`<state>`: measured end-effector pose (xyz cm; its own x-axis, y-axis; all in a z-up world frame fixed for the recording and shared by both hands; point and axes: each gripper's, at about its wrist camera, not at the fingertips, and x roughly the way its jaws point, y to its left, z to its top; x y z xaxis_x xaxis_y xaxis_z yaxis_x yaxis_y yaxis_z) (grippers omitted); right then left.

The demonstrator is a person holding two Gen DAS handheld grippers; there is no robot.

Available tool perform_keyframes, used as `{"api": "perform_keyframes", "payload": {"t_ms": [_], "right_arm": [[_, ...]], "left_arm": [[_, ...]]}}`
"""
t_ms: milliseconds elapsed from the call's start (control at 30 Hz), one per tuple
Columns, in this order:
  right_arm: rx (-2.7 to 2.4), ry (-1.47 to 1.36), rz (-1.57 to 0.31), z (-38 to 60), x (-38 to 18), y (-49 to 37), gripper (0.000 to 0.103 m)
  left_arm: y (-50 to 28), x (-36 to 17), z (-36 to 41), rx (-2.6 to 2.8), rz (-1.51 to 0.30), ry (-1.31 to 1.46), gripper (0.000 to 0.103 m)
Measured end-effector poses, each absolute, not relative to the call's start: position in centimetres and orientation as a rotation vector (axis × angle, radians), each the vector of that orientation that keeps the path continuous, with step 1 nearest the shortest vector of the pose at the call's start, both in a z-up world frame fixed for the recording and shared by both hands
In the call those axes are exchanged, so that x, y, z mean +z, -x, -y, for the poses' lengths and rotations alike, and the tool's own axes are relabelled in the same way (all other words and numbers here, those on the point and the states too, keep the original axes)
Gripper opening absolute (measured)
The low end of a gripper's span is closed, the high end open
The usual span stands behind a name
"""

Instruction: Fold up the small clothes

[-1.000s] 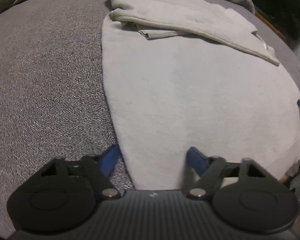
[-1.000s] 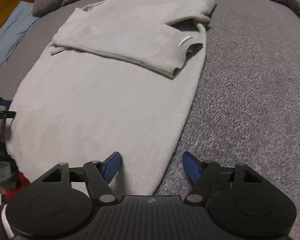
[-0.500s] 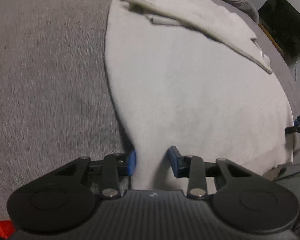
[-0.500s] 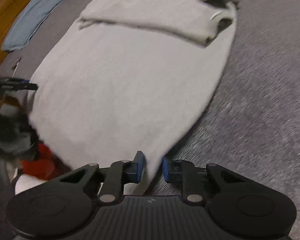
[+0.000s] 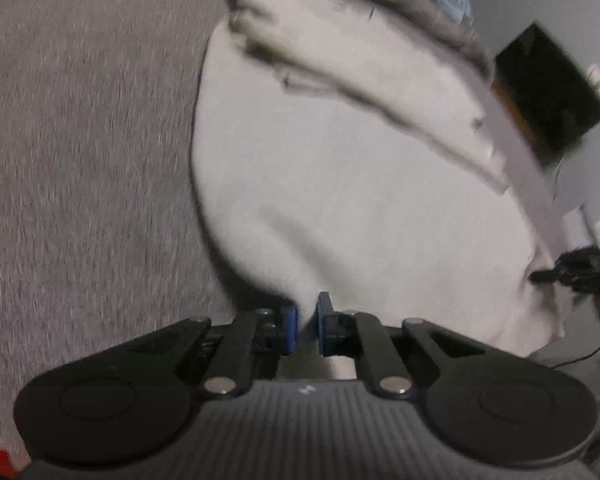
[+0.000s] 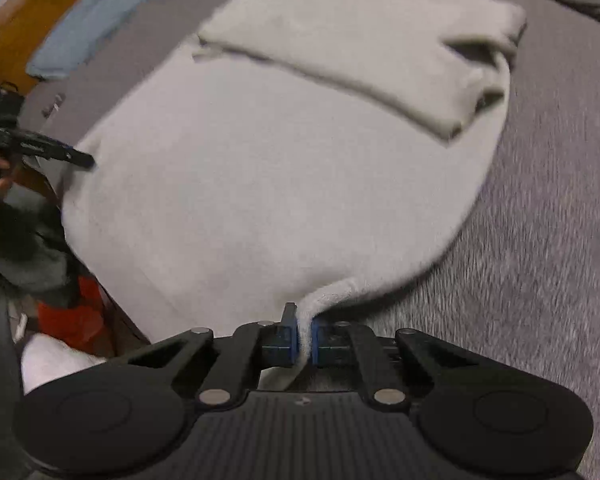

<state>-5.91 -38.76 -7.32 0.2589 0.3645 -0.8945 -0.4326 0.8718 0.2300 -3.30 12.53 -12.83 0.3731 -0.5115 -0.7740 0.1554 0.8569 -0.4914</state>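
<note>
Sweater, pale and fuzzy, spreads ahead of the left tongs, whose jaws pinch its near hem corner; sleeves lie folded across the far end. Lifting should be level with the other side, so the hem stays taut.

Right tongs clamp the opposite hem corner, cloth bunched between the pads. Bed lies beside them.

You see a grey blanket filling the frame, a blue cloth upper left, and a dark screen at upper right.
</note>
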Motion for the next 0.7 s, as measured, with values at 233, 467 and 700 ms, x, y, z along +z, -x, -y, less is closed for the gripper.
{"api": "perform_keyframes", "payload": {"t_ms": [233,467,700], "right_arm": [[0.505,-0.103,-0.941,40.5,-1.2,4.1,0.007],[0.385,-0.2,-0.711,42.2,2.0,1.8,0.006],[0.142,-0.136,-0.62,41.5,-0.1,-1.7,0.006]], "left_arm": [[0.0,-7.8,-15.3,-0.455,-0.923,0.508,0.001],[-5.6,-5.7,-16.0,-0.408,-0.762,0.553,0.001],[-10.7,-8.5,-17.5,-0.222,-0.682,0.584,0.0]]}}
